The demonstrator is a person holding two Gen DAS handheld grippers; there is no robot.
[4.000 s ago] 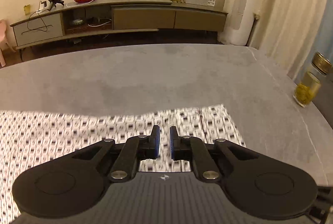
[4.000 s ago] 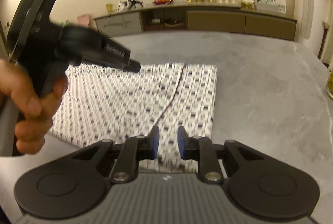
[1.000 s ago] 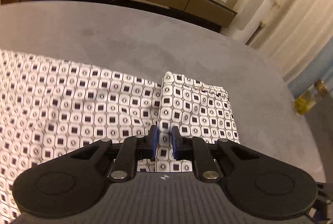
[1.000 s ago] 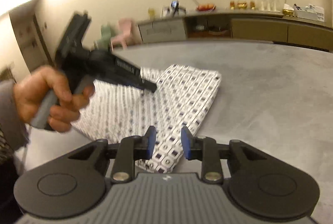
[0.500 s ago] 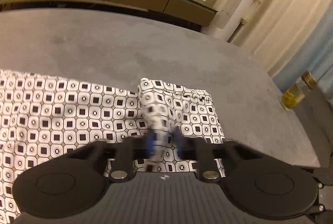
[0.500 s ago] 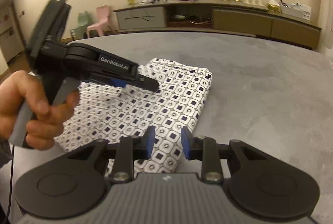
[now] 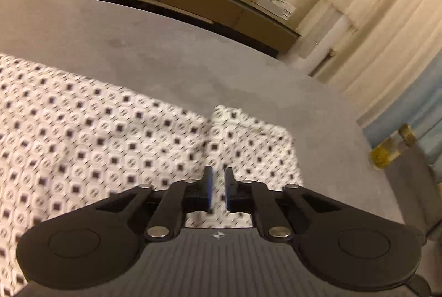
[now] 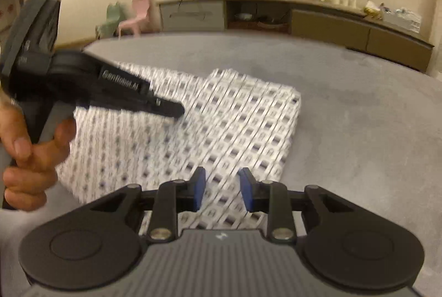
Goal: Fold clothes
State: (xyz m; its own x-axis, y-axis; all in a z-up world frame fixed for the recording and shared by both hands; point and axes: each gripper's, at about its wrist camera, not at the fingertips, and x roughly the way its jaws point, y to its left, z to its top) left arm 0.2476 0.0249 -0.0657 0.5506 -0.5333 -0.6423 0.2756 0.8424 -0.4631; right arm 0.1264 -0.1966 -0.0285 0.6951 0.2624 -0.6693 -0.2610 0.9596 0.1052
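Patterned cloth [image 7: 116,148] flat on tabletop [image 7: 165,54], released.
Left hand-held gripper [image 7: 217,190], clamped on a raised fold half a second ago, now slightly parted, empty; right hand-held gripper [image 8: 222,193] apart above cloth's near edge.

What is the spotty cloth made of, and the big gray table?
The spotty cloth looks like thin woven fabric, perhaps cotton: it lies flat with soft folded edges. The gray table looks like matte stone or a stone-look slab, mottled and dull; which one is unclear.

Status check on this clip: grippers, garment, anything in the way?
Left gripper and right gripper open, empty, above the white black-square patterned garment, part-folded on grey table. No obstruction.
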